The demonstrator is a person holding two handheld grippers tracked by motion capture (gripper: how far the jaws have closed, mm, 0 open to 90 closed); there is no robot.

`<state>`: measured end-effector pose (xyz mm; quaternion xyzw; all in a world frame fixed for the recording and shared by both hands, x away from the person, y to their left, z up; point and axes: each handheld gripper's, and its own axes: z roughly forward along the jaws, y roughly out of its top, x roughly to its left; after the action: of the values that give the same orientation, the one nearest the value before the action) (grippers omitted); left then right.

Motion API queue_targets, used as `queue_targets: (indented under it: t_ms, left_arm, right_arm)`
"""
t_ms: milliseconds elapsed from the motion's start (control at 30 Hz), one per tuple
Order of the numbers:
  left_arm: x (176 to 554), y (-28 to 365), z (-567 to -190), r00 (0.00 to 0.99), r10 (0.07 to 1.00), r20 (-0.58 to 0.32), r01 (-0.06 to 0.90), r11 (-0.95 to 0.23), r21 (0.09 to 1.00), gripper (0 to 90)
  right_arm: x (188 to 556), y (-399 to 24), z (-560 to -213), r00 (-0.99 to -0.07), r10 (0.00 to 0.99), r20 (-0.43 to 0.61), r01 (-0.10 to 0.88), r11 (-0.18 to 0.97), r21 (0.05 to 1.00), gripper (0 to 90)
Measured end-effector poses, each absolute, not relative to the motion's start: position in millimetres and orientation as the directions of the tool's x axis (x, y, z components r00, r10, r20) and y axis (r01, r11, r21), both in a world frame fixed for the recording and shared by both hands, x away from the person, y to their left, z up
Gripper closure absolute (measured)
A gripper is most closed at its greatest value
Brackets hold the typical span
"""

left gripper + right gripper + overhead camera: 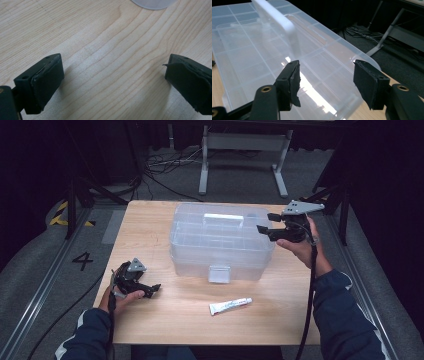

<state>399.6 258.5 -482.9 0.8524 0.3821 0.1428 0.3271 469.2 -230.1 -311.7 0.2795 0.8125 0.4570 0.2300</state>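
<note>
At the near left, the left gripper [150,290] rests low on the wooden table [150,225], its hand partly hidden beneath it; in its own view the jaws stand wide over bare wood, and a pale rim at the top edge is cut off; the clear plastic box [222,242] sits mid-table, lid down, its contents hard to make out; a white tube [230,305] lies near it; at the right, the right gripper [265,224] is held raised at the box's right end, jaws partly open, gripping nothing.
</note>
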Motion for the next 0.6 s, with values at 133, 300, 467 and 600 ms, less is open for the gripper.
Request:
queue_targets:
  t_ms: [133, 300, 467, 600]
  left_arm:
    - [399, 259, -483, 0.666, 0.746, -0.007, 0.560, -0.493, 0.666, 2.5]
    - [399, 259, -483, 0.667, 0.745, -0.006, 0.559, -0.495, 0.665, 2.5]
    - [399, 259, -483, 0.667, 0.745, -0.006, 0.559, -0.495, 0.666, 2.5]
    - [398, 259, -483, 0.667, 0.745, -0.005, 0.558, -0.495, 0.666, 2.5]
  right_arm:
    - [472, -215, -313, -0.765, 0.632, -0.123, 0.238, 0.455, 0.858, 40.0]
    - [473, -201, -312, -0.785, 0.608, -0.123, 0.232, 0.472, 0.850, 41.1]
    - [476, -191, -309, -0.799, 0.589, -0.121, 0.230, 0.486, 0.843, 45.4]
    - [477, -185, -306, -0.809, 0.573, -0.130, 0.220, 0.500, 0.837, 48.9]
